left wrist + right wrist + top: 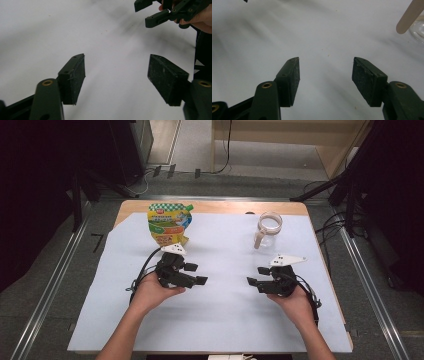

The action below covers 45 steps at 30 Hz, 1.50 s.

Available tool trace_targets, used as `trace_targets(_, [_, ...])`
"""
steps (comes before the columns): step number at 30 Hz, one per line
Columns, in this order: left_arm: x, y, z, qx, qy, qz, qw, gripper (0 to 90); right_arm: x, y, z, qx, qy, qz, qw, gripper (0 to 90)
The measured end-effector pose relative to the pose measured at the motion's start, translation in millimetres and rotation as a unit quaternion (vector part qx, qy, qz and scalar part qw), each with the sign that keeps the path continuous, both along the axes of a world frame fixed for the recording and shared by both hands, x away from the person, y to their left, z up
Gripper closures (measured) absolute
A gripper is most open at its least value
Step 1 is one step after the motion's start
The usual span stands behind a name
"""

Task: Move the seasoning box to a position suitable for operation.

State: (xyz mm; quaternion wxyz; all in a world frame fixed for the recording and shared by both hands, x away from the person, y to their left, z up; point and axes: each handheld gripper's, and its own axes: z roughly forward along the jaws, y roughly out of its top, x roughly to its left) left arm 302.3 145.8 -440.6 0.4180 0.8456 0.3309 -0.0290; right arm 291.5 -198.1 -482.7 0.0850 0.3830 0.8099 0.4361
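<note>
Two tongs, my left tongs (194,273) and right tongs (256,276), hover wide and empty above the desk (220,320), facing inward, pouch (169,223) and jar (268,231) beyond, seemingly ready to start.

Both forearms are bare, no sleeves. Each hand carries a black two-jaw tool: the left gripper (195,273) and the right gripper (258,275). A pale three-cornered plate (174,248) sits behind the fingers on top of each, and a black cable (143,268) trails back. Brass-coloured screws (47,82) sit just behind the flat, scuffed black pads (75,77).
</note>
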Motion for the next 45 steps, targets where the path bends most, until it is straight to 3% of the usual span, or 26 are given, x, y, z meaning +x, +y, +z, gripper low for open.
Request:
trace_targets(7, [-2.0,-1.0,0.1,0.022,-0.012,-0.012,0.9996,40.0,-0.8,-0.3,1.1,0.001,-0.004,0.004,1.0,40.1])
trace_targets(26, [-4.4,-2.6,2.3,0.026,-0.018,-0.017,0.9994,39.8,1.6,-13.6,9.2,-0.003,-0.02,-0.009,0.9998,40.1])
trace_targets(45, [-6.7,-5.8,2.0,0.021,-0.023,-0.035,0.9989,39.0,27.3,-36.4,1.7,-0.003,-0.024,-0.051,0.9984,40.1])
